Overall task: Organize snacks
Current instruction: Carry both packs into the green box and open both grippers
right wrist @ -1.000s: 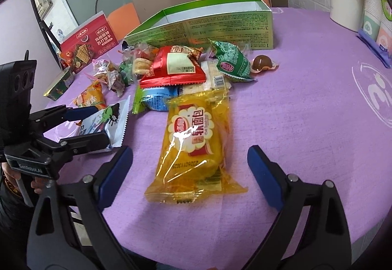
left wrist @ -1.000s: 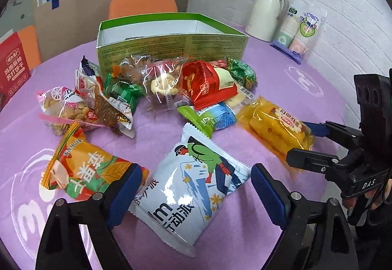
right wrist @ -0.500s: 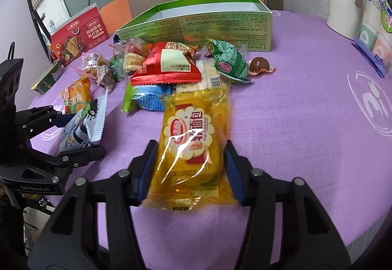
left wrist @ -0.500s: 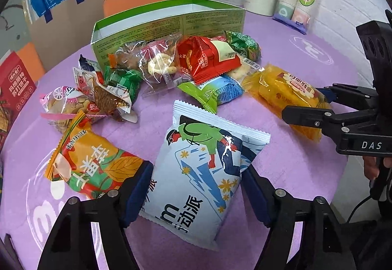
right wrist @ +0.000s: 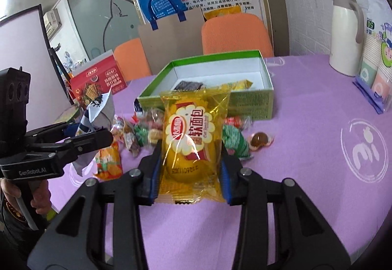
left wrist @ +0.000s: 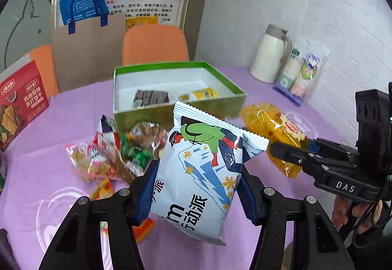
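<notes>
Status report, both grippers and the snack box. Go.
Left gripper shut on white-blue snack bag, lifted. Right gripper shut on yellow bread pack, lifted. Green box open ahead, a few packets inside. Loose snack pile lies before it.

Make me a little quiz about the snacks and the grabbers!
1. True or false: the green box is empty.
2. Which snack does the right gripper hold: A) white bag, B) yellow bread, C) red box?
3. Fill in: the left gripper is shut on the ____ bag.

Key: 1 false, small packets lie inside. 2 B, the yellow bread. 3 white.
</notes>
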